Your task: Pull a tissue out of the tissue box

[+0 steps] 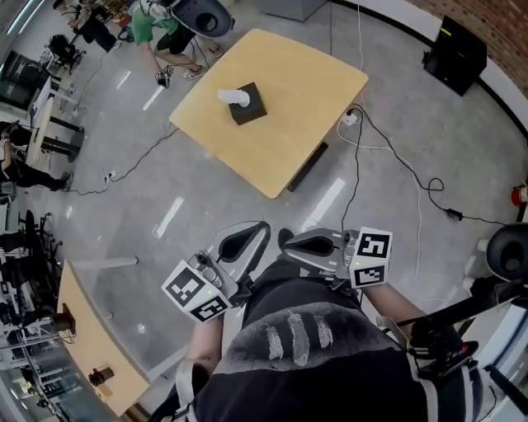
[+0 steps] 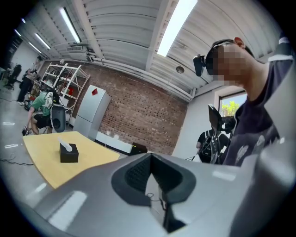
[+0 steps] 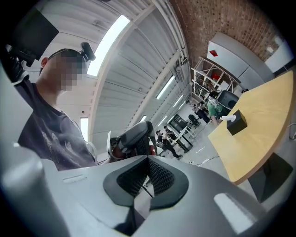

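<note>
A black tissue box [image 1: 247, 105] with a white tissue [image 1: 233, 96] sticking out of its top stands on a yellow table [image 1: 297, 99], far ahead of me across the floor. Both grippers are held close to my body, well away from the table. My left gripper [image 1: 265, 226] is shut with nothing in it, and my right gripper [image 1: 285, 239] is shut and empty too; their tips point toward each other. The left gripper view shows the tissue box [image 2: 69, 154] far off at the left behind shut jaws. In the right gripper view the tissue box [image 3: 237, 124] sits at the right.
Grey floor lies between me and the table, crossed by black cables [image 1: 388, 148]. A black case [image 1: 455, 54] stands at the far right. A person in green [image 1: 153, 25] crouches beyond the table beside an office chair [image 1: 202, 15]. Another wooden table [image 1: 87, 346] is at my lower left.
</note>
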Tool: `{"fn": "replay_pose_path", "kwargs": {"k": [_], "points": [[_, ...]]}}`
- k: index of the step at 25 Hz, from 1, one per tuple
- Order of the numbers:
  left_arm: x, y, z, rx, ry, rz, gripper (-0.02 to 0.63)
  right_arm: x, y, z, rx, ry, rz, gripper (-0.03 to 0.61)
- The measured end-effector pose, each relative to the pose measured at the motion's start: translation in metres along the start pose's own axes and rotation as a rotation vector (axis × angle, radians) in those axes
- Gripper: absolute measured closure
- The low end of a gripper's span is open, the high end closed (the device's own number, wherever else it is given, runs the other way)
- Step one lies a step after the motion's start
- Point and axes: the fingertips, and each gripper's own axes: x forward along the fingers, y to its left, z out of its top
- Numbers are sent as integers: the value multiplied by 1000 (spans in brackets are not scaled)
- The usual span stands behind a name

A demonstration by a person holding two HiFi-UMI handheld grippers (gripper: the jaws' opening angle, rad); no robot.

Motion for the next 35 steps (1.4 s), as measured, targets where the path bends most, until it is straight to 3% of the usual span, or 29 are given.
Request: {"fn": "replay_pose_path", "kwargs": {"k": [4,13,19,25,29,35], "points": [[10,18,5,-8,-20,-19,617,-2,-8,19,-15,-37,-5,580],[26,67,31,6,-79,-65,617,-1,-53,64,-120,-92,-197,580],[21,116,48,1,-107,-52,617,28,-82,88,-194,-39,-272,580],[12,160,57,-30,-141,-87,617,63,-109,93,-184,3,-345,580],[-22,203,66,-78,-182,-53,617,118,-120,91,-144,64,-306,580],[-22,208,80,-70,-226,-141,617,135,-119,91,-198,115,-360,580]]}}
